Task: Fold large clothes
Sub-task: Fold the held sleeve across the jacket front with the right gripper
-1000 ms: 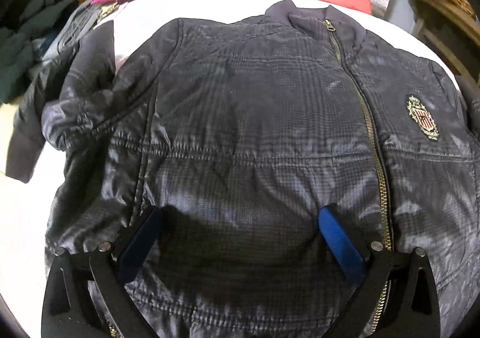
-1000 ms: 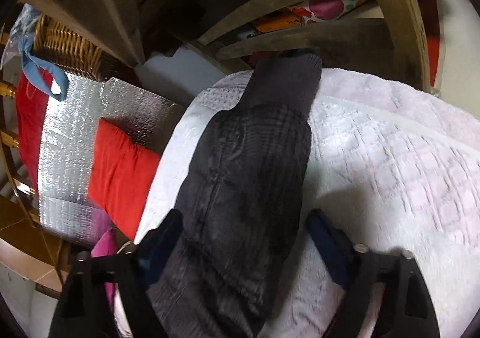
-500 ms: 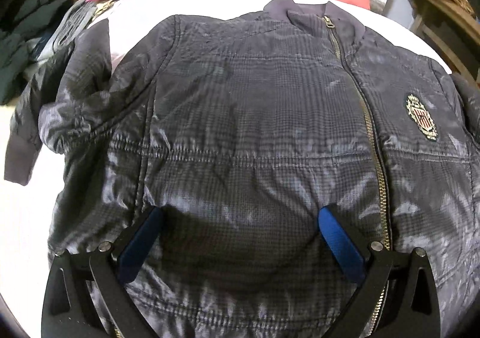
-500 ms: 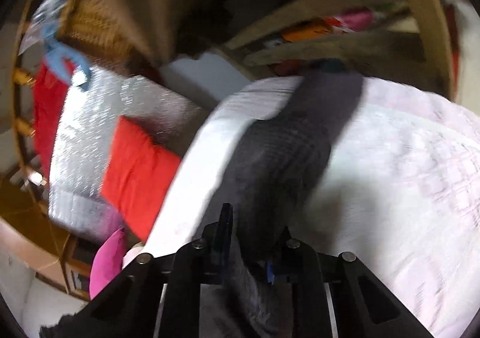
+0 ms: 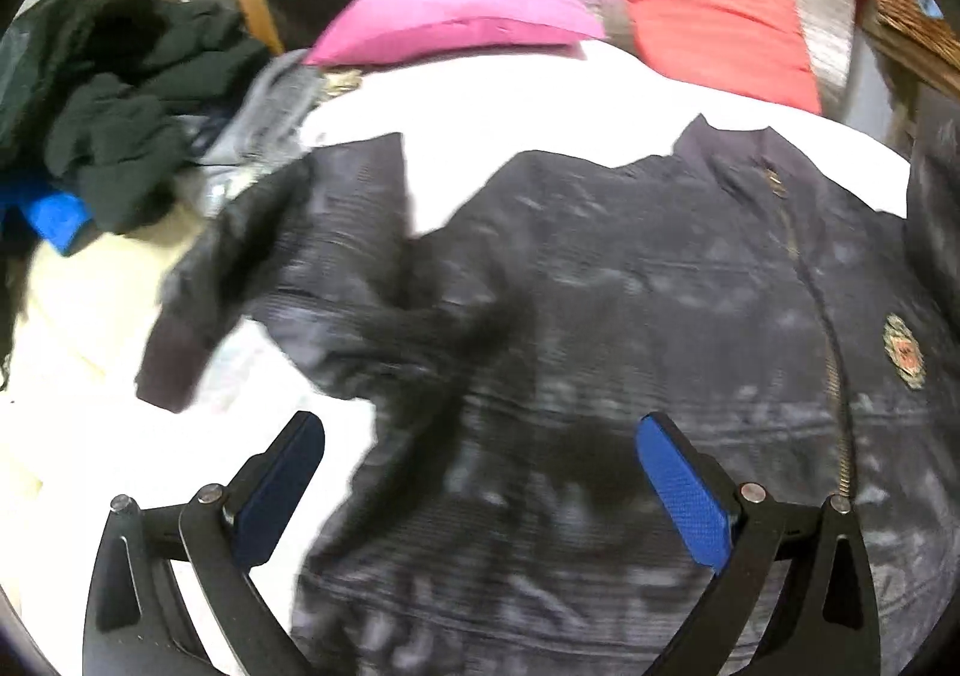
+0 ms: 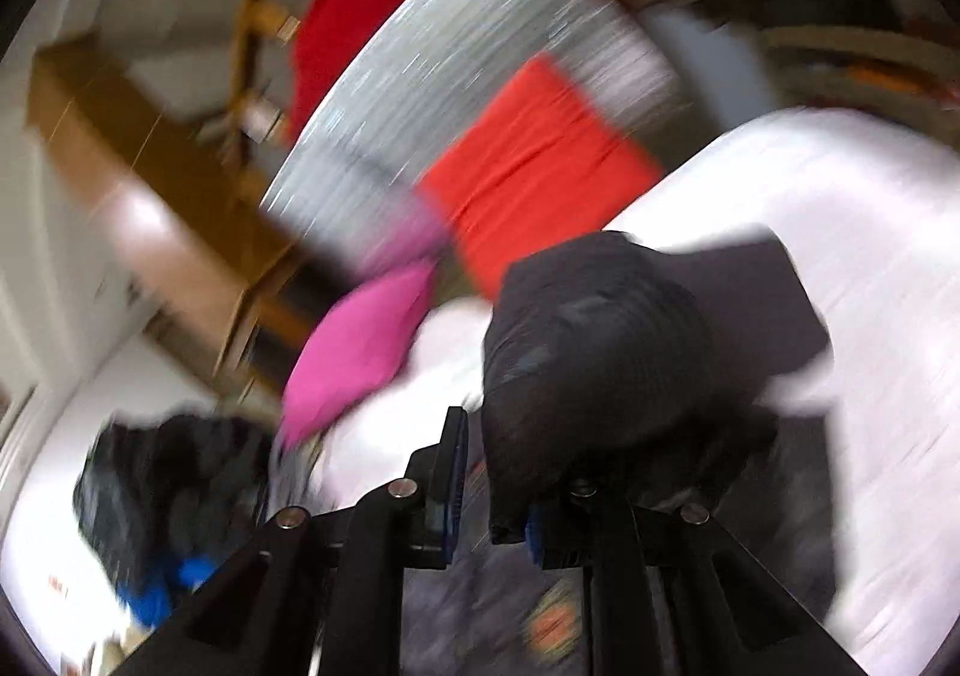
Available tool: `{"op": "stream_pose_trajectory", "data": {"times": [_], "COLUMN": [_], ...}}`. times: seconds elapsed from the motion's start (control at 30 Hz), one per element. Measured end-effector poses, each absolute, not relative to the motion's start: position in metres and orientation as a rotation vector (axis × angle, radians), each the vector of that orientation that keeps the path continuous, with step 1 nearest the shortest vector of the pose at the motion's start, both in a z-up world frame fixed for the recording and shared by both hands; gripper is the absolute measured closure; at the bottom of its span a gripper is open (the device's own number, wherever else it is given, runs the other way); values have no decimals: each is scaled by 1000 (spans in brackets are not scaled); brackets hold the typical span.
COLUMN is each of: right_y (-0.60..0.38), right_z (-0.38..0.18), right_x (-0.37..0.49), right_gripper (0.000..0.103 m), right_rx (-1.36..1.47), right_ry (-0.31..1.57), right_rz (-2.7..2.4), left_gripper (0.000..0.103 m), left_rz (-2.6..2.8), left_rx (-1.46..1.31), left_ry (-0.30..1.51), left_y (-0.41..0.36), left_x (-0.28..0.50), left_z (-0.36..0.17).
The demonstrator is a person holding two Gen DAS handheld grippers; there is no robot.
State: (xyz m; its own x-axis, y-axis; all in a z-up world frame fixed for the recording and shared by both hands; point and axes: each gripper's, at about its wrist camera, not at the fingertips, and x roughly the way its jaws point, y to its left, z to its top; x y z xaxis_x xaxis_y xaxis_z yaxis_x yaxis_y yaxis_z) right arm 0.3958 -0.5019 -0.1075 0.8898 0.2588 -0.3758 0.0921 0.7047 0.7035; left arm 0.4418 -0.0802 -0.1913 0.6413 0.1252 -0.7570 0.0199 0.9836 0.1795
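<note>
1. A dark quilted jacket point(image 5: 630, 304) is lying front-up on a white bedspread point(image 5: 510, 111), zip closed, collar pointing toward the far end of the bed. A crest badge point(image 5: 903, 352) is showing on the chest, to the right of the zip in the left wrist view.
2. The left gripper point(image 5: 480, 472) is hovering over the lower part of the jacket with its fingers point(image 5: 684, 490) standing wide apart; nothing is sitting between the blue pads. One finger is over the jacket body, the other over bare bedspread beside the hem.
3. One sleeve point(image 5: 264, 268) is lying bent out to the left of the jacket body in this view, its ribbed cuff point(image 5: 171, 358) resting on the bedspread.
4. The right gripper point(image 6: 489, 487) is showing its fingers drawn close together, pinching dark fabric of the other sleeve point(image 6: 594, 352). That sleeve is bunching up over the fingers and hanging above the bed; its cuff end is draping to the right in the right wrist view.
5. Both views are heavily motion-blurred, the right one most, so fine detail at the grip is unclear.
6. A pink pillow point(image 5: 456, 15) and a red pillow point(image 5: 720, 27) are sitting at the head of the bed, against a silvery sheet point(image 6: 456, 75).
7. A heap of dark clothes point(image 5: 114, 99) is lying off to the left of the bed, with something blue point(image 5: 54, 217) under it.
</note>
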Motion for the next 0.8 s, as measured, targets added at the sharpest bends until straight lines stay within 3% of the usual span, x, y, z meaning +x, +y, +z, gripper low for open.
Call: {"op": "stream_pose_trajectory", "data": {"times": [0.3,0.33,0.37,0.43,0.67,0.7,0.73,0.77,0.8], "right_y": [-384,-382,-383,-390,-455,-471,-484,-497,-505], "right_z": [-177,-180,-182,-181,-147,-148,-151,-156,-161], "right_x": [398,394,387,373,309,306,308,313,318], "right_gripper": [80,69,41,10,13,17,35,45,46], "right_rx": [738,745,764,798,877,895,913,943,971], "right_ry": [884,899,915,903,626,603,601,608,611], "right_rz": [287,288,299,313,151,118,88,64,53], "left_gripper": [0,0,0,0,0,0,0,0,0], "left_rz": [96,88,80,58,-37,-53,-68,-80,-90], "left_rx": [123,114,105,87,68,67,71,80,91], "left_ry": [865,868,873,883,840,833,829,822,808], "left_y": [-51,-51,-53,-56,-97,-105,-114,-126,-136], "left_x": [439,439,439,440,433,431,430,428,425], "left_z": [-184,-184,-185,-186,-175,-172,-170,-166,-162]}}
